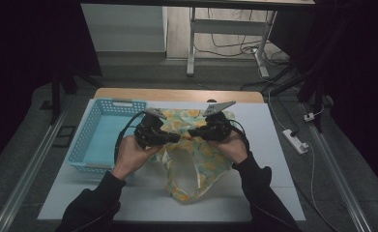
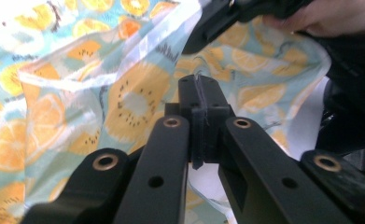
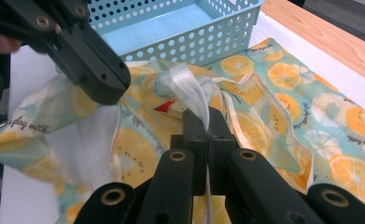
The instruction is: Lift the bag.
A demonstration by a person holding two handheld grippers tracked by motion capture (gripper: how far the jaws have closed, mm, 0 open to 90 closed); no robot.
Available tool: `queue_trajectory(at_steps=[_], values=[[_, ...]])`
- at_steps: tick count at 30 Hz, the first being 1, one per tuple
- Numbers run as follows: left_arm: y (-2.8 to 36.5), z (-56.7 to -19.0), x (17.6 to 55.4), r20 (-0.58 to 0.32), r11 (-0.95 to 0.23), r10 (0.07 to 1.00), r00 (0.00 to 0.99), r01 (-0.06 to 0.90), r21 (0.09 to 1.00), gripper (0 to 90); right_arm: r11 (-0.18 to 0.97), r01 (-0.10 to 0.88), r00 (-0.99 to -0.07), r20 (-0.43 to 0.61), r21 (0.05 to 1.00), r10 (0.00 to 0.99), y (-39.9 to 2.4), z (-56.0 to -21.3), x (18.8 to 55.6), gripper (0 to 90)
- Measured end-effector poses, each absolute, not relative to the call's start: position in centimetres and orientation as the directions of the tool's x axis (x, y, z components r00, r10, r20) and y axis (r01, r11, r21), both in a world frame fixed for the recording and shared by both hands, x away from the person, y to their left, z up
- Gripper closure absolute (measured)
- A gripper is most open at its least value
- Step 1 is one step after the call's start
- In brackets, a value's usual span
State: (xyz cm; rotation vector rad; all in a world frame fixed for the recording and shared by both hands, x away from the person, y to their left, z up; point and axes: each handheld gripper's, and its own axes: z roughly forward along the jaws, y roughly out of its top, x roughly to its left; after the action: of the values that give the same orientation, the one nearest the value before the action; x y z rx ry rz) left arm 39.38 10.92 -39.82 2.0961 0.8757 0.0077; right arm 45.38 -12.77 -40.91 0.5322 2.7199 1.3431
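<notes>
The person is holding a gripper in each hand over the middle of the table (image 1: pixel 273 145), and both are gripping the same fruit-print cloth (image 1: pixel 196 159). The left gripper (image 2: pixel 201 100) is clamped fully shut, with a fold of cloth seeming to be pinched at its tips. The right gripper (image 3: pixel 207 126) is likewise closed tight, a white hem strip of the cloth running up out from between its jaws. The two grippers are facing each other, tips nearly meeting, so the cloth's top edge is bunching between them. From there the cloth is hanging down and trailing toward the person, its long axis running away from both grippers to the near table edge. The basket (image 1: pixel 97 135) is sitting just beyond the left gripper, nearer to that hand than to the right, so I would guess the cloth is heading that way.
</notes>
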Motion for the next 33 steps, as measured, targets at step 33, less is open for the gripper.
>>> queue_trajectory(at_steps=[33], values=[[12.1, -32.6, 40.6, -0.262, -0.351, 0.566, 0.782, 0.516, 0.781, 90.0, 0.529, 0.231, -0.957, 0.094, 0.817, 0.273, -12.5, -35.7, 44.5, 90.0]])
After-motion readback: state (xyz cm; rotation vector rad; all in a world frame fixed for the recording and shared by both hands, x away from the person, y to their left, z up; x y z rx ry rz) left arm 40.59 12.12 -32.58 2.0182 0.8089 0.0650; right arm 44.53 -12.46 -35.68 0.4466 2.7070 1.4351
